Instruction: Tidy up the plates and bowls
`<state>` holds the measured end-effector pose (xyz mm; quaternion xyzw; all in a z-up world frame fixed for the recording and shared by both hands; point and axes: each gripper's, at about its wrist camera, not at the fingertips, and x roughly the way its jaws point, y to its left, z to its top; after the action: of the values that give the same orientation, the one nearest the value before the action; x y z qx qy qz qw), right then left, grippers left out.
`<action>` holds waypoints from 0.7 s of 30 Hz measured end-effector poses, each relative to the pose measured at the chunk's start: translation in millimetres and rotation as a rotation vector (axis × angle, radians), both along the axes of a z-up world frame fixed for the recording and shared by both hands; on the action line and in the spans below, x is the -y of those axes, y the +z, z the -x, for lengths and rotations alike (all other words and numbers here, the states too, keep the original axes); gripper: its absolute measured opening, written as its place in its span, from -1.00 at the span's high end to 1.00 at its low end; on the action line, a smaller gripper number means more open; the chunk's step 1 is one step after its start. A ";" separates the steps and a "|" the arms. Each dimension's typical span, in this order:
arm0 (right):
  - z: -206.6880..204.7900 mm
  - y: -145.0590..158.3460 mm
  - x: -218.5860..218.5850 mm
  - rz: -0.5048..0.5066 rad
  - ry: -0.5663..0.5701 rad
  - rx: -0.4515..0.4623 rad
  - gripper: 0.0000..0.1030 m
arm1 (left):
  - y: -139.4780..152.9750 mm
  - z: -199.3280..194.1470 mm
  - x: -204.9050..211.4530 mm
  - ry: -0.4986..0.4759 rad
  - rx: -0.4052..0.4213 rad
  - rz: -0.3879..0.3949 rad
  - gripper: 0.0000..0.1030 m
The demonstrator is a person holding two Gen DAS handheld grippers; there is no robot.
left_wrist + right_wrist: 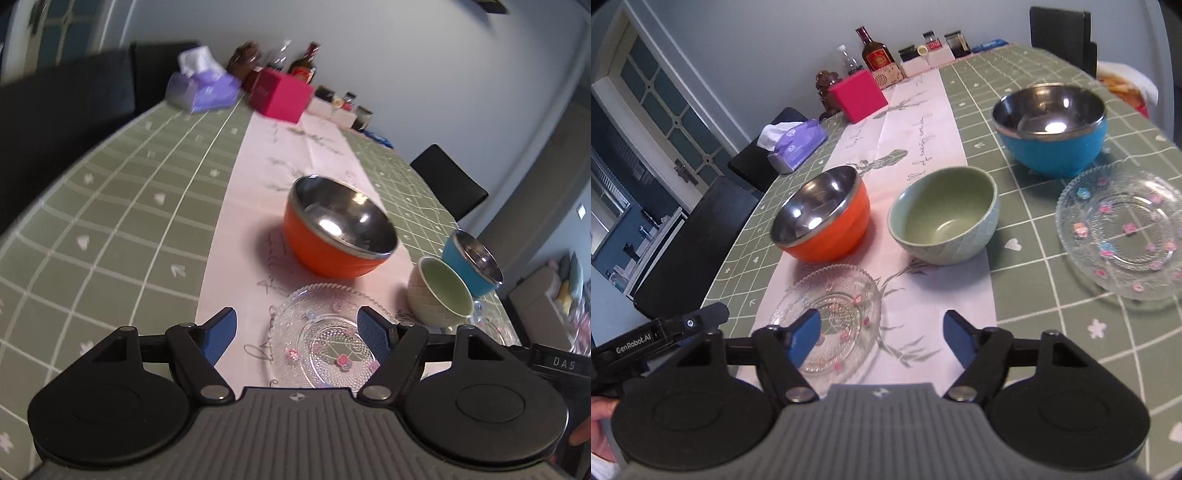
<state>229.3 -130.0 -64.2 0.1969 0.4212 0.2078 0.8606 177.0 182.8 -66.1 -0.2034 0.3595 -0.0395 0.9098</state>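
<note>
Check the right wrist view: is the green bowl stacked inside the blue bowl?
No, the green bowl sits by itself on the table runner, apart from the blue bowl, which holds nothing.

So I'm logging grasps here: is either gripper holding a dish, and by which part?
Nothing is held. Left gripper and right gripper are both open, nothing between the pads.

"genrobot.ai" stands on the left gripper (646,341) body, lower left of the right wrist view; "das" on the right gripper (563,363) body, lower right of the left wrist view.
</note>
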 end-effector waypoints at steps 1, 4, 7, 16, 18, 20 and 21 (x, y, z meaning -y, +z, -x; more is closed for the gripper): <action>-6.2 -4.7 -1.2 -0.021 0.003 -0.016 -0.34 | -4.1 -3.4 -2.4 -0.001 -0.013 0.012 -0.59; -19.7 -16.7 -7.5 -0.047 0.016 -0.075 -0.24 | -11.1 -8.8 -3.5 -0.024 -0.036 -0.005 -0.35; -24.6 -23.2 -15.0 -0.033 0.033 -0.099 -0.09 | -15.1 -12.0 -3.2 -0.038 -0.041 0.007 -0.19; -33.8 -32.3 -15.8 -0.032 0.049 -0.123 0.25 | -28.9 -23.0 -5.6 -0.059 -0.113 0.022 0.41; -34.2 -33.3 -15.5 -0.045 0.059 -0.127 0.30 | -32.7 -23.0 -7.8 -0.056 -0.122 0.042 0.50; -33.8 -34.5 -17.0 -0.049 0.071 -0.131 0.44 | -35.0 -22.6 -8.0 -0.052 -0.130 0.041 0.55; -33.3 -35.2 -18.2 -0.044 0.075 -0.131 0.48 | -36.2 -22.2 -8.4 -0.047 -0.133 0.047 0.55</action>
<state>262.7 -111.8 -99.4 0.2130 0.4790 0.2356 0.8184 199.2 191.2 -102.3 -0.2184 0.4229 -0.0558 0.8777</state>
